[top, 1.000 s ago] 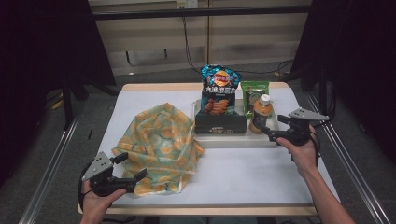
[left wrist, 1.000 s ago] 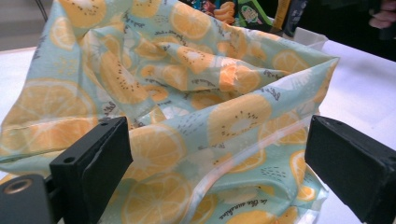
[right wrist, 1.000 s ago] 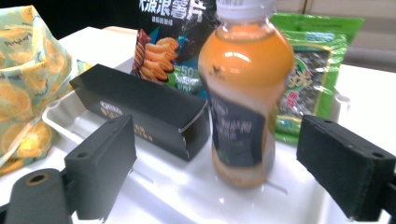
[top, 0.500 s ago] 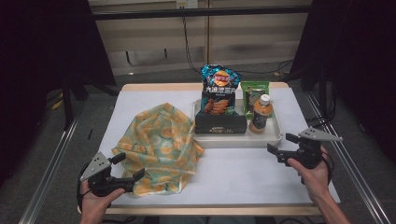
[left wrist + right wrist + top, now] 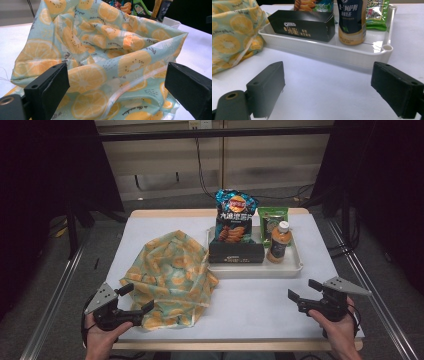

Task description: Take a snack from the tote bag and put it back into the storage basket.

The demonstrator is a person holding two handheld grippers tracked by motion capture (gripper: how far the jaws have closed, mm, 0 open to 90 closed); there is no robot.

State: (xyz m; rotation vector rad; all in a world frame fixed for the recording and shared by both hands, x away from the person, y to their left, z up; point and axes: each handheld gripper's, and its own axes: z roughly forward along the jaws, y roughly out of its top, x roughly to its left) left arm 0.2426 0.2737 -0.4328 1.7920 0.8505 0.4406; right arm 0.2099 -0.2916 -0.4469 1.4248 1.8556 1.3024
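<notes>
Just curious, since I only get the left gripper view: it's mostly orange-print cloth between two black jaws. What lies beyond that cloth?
Observer: A white tray with a black box lying along its front.
Operator: Where's the other gripper?
Observer: The right gripper is at the table's near right corner, jaws open, nothing between them.
Operator: I glimpse a bottle's side. Is it capped?
Observer: Yes, the bottle stands upright in the tray with a white cap on, right of the box.
</notes>
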